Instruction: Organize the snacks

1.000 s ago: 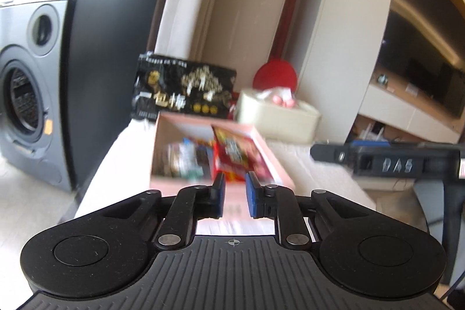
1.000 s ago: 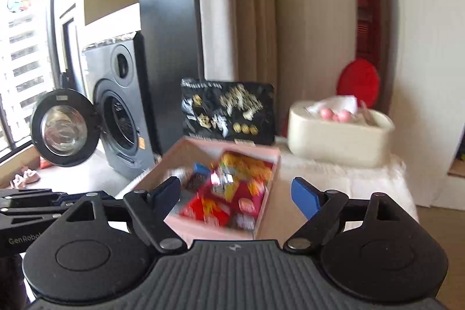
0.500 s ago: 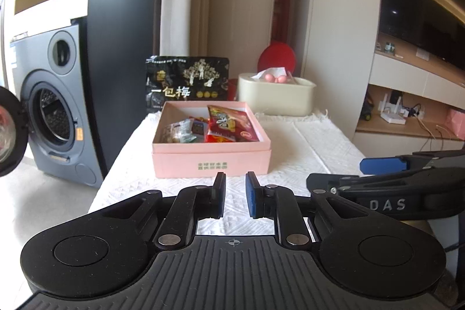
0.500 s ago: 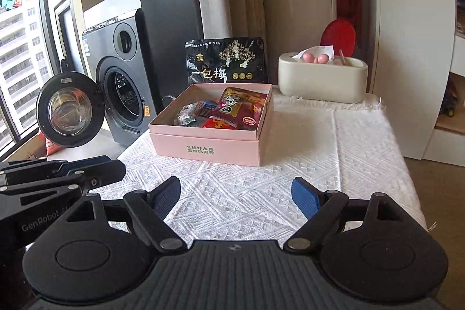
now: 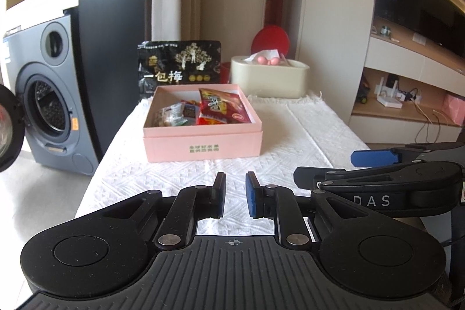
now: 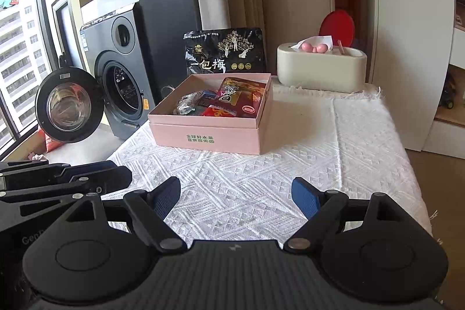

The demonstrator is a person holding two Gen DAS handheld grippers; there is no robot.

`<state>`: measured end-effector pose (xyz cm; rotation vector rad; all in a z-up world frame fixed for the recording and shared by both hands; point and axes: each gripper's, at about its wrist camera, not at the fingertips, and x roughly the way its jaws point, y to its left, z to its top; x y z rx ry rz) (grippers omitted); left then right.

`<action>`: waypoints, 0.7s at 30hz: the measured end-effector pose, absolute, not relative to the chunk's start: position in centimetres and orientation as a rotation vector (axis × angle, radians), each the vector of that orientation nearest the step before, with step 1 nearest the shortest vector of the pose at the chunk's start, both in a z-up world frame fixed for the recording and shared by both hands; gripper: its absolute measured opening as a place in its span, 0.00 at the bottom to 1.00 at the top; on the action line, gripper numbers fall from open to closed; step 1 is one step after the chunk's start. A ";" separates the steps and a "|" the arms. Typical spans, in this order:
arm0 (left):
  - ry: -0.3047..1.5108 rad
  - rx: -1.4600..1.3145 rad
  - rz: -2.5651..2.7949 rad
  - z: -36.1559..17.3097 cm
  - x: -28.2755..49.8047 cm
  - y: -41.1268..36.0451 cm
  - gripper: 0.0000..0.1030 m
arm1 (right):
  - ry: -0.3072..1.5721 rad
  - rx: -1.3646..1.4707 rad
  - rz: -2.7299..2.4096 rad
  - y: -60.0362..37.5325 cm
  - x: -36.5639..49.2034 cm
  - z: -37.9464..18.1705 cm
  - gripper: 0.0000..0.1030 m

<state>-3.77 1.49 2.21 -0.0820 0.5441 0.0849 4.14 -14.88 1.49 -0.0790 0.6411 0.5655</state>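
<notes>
Snack packets lay heaped inside an open pink box (image 5: 203,147) on the white-clothed surface (image 6: 334,164), a red packet (image 5: 219,106) tilted against the right-hand side and smaller clear-wrapped and blue ones (image 5: 177,114) bunched to the left. A large black plum bag (image 5: 178,64) stood upright just behind the box, outside it, with a cream tissue box (image 5: 270,79) further right at the back edge. Both claws hung empty short of the near wall of the box, which lay straight ahead of each. The left claw (image 5: 235,195) was lined up almost dead centre on the box, blue pads drawn close with only a narrow gap. The right claw (image 6: 235,195), set wider to the right, stood spread well apart. That scene fitted a sorting already done as well as one with the black bag left to place. The lower packets were buried and their labels unreadable; a washing machine (image 6: 122,71) stood open beyond the surface.
</notes>
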 end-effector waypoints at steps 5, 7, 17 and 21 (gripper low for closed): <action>0.553 -0.092 0.086 2.1 -3.6 1.7 0.18 | 0.658 -0.075 0.560 -14.9 4.3 1.2 0.82; 0.555 -0.094 0.087 2.0 -3.6 1.7 0.18 | 0.662 -0.074 0.561 -14.9 4.3 1.1 0.82; 0.569 -0.103 0.080 1.9 -3.3 1.8 0.18 | 0.676 -0.073 0.560 -14.9 4.4 0.9 0.82; 0.569 -0.103 0.080 1.9 -3.3 1.8 0.18 | 0.677 -0.075 0.561 -14.8 4.3 1.0 0.82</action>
